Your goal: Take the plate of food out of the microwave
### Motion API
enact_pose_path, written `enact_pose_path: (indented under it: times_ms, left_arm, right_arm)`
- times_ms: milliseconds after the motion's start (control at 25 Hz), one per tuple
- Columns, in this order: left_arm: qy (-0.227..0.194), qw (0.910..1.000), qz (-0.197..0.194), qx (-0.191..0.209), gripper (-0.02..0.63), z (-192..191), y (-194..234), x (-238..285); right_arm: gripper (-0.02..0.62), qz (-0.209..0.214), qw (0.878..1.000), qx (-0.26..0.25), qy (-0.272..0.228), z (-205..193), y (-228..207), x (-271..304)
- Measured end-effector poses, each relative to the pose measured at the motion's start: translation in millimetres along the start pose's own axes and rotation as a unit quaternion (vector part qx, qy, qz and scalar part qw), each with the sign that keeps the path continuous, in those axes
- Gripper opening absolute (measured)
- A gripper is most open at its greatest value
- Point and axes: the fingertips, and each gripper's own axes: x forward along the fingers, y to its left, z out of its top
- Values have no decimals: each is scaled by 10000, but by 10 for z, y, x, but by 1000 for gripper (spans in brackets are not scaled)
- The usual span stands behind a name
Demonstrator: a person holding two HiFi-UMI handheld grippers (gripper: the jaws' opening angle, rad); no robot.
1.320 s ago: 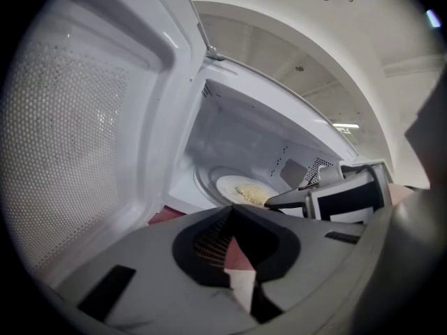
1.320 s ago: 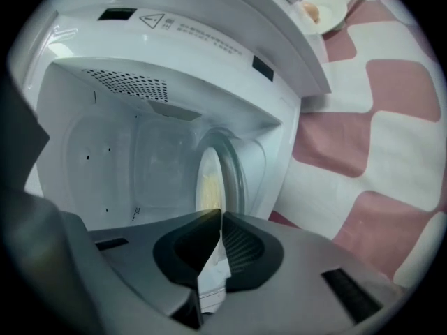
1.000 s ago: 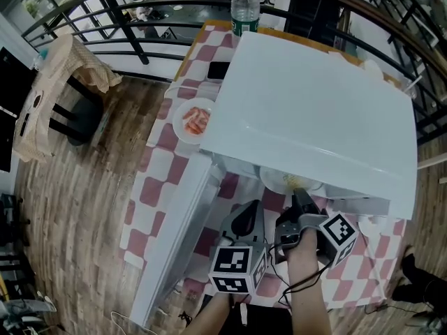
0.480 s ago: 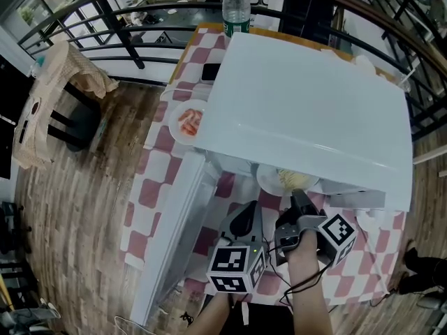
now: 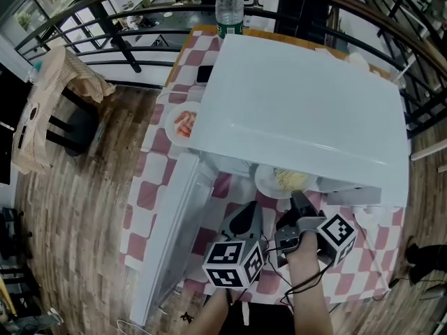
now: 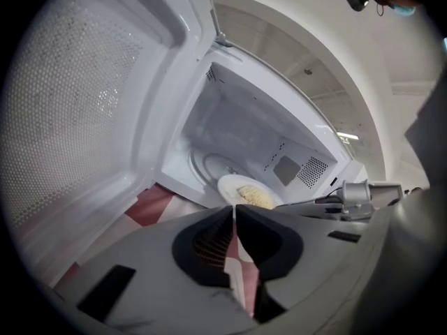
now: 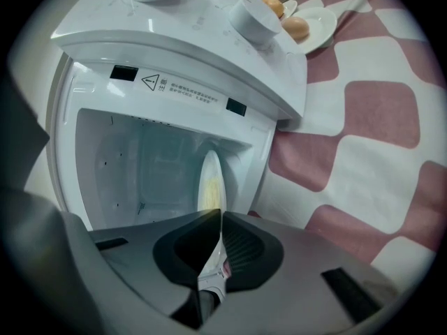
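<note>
The white microwave (image 5: 300, 110) stands with its door (image 5: 171, 236) swung open to the left. A white plate of yellow food (image 5: 283, 180) sticks partly out of its mouth. My right gripper (image 5: 297, 199) is shut on the plate's near rim; in the right gripper view the plate (image 7: 209, 180) runs edge-on into the jaws of the right gripper (image 7: 221, 215). Just left of it, my left gripper (image 5: 250, 211) holds nothing. Its jaws have just been opening and stand a narrow slit apart in the left gripper view (image 6: 234, 210), below the plate (image 6: 244, 190).
A pink-and-white checked cloth (image 5: 150, 187) covers the table. Left of the microwave lies a plate of red food (image 5: 180, 123), with a dark phone (image 5: 204, 74) and a water bottle (image 5: 228, 9) behind. Eggs on a dish (image 7: 297, 26) sit to the microwave's right. A chair (image 5: 49, 110) stands on the wooden floor.
More of the plate shows in front of the microwave's edge than a second ago. The left gripper has rolled slightly. Both hands stay in about the same place.
</note>
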Motion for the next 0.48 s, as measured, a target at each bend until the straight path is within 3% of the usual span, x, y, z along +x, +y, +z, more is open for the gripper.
enact_pose_path:
  times_ms: [120, 360, 480]
  left_arm:
    - [-6, 9998, -63, -213, 55, -9, -11, 27]
    - [76, 9970, -222, -741, 146, -51, -25, 99]
    - [151, 9933, -378, -1084, 152, -88, -46, 149]
  right_arm:
    - [23, -28, 10000, -21, -6, 22, -33, -24]
    - [23, -17, 10000, -60, 28, 45, -51, -60]
    - [23, -10, 9999, -82, 75, 66, -73, -77]
